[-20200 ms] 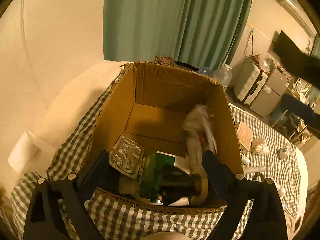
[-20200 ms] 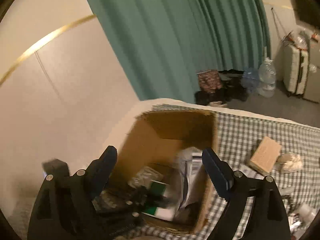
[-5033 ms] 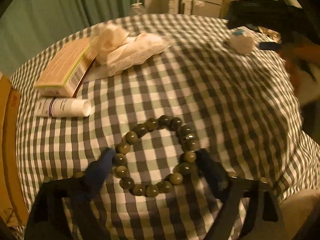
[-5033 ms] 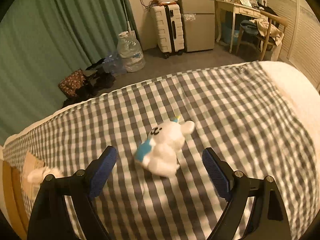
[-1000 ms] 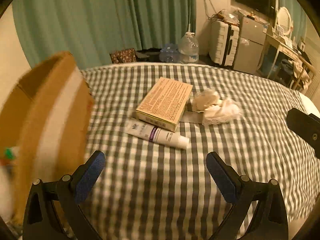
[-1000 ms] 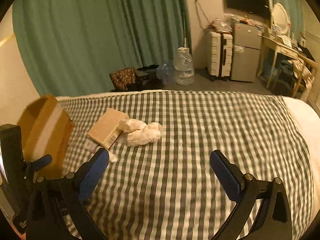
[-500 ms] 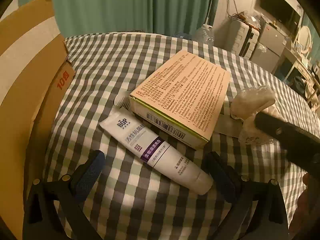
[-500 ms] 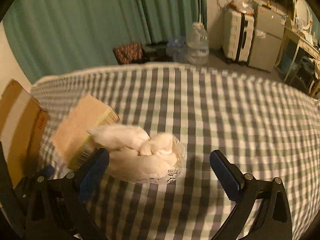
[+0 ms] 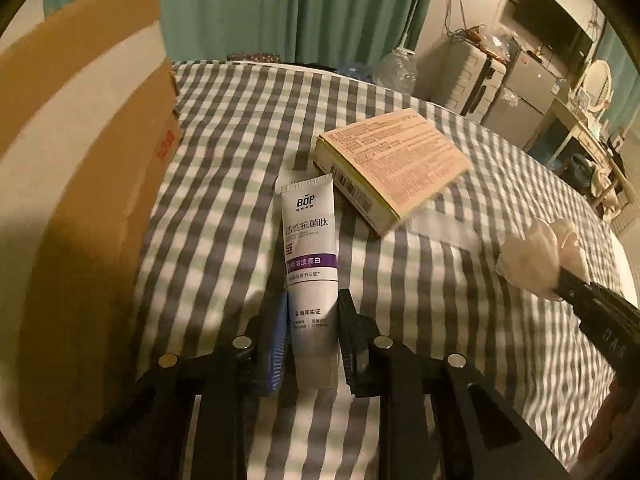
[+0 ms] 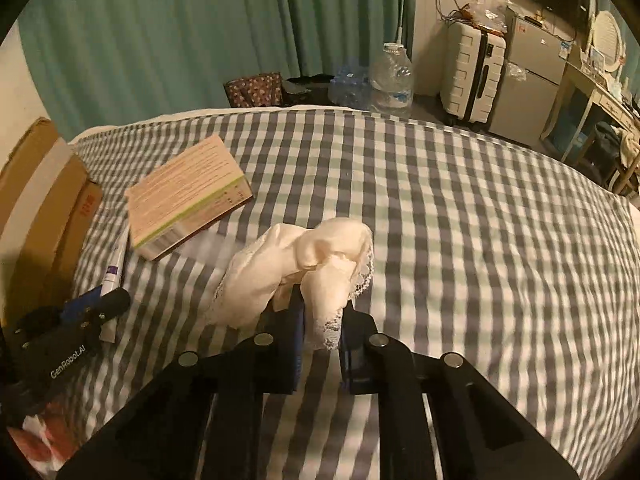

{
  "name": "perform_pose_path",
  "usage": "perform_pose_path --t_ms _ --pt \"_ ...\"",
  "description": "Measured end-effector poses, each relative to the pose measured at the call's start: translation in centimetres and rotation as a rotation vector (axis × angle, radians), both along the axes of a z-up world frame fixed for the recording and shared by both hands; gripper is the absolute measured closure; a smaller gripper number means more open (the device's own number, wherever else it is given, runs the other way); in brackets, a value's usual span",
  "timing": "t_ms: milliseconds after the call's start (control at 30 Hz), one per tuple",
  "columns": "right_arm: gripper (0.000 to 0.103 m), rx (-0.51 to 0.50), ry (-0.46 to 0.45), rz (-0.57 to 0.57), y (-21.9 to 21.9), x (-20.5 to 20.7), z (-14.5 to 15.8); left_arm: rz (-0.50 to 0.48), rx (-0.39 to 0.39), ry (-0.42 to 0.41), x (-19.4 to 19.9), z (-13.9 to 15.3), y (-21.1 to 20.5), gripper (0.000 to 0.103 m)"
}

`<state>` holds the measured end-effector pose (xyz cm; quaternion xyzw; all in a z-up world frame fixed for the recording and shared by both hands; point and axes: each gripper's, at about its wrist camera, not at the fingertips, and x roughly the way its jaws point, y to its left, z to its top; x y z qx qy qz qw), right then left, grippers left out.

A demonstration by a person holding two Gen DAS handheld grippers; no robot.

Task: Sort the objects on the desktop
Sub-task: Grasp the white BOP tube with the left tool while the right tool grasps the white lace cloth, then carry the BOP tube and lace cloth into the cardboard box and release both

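Observation:
A white toothpaste tube (image 9: 310, 256) with a purple band lies on the checked cloth, its cap end between the pads of my left gripper (image 9: 313, 322), whose jaws are closing and pressing on it. My right gripper (image 10: 321, 312) is closing on a bunch of cream lace cloth (image 10: 304, 264), which sits pinched between its pads. That cloth (image 9: 538, 256) and the right gripper also show at the right edge of the left wrist view. The left gripper (image 10: 102, 304) shows at the left of the right wrist view, beside the tube (image 10: 114, 268). A tan flat box (image 9: 390, 160) lies just beyond the tube.
An open cardboard carton (image 9: 76, 168) stands at the left of the table. The tan box (image 10: 186, 196) lies between carton (image 10: 40, 200) and cloth. Beyond the table are green curtains (image 10: 180, 24), a water bottle (image 10: 390, 80), a suitcase (image 10: 474, 76) and a small fridge (image 10: 528, 80).
Both grippers have dropped toward the table and their jaws have closed from wide open, the left around the toothpaste tube, the right around the lace cloth.

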<state>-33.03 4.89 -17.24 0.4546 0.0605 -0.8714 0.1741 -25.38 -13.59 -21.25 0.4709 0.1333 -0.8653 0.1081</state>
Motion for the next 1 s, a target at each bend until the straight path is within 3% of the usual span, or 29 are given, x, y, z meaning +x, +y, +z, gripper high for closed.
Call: perform_pose_path --t_ms 300,567,1000 --pt "0.094 -0.060 0.047 -0.024 2.0 6.0 5.8 -0.078 -0.080 0.083 4.7 6.4 3.1 0.079" --pt "0.094 -0.145 0.128 -0.009 3.8 12.4 12.9 -0.126 -0.197 0.191 7.7 14.7 5.8 0.079" --pt "0.094 -0.187 0.230 0.085 0.8 18.0 20.8 -0.111 -0.260 0.344 12.5 23.1 3.9 0.079"
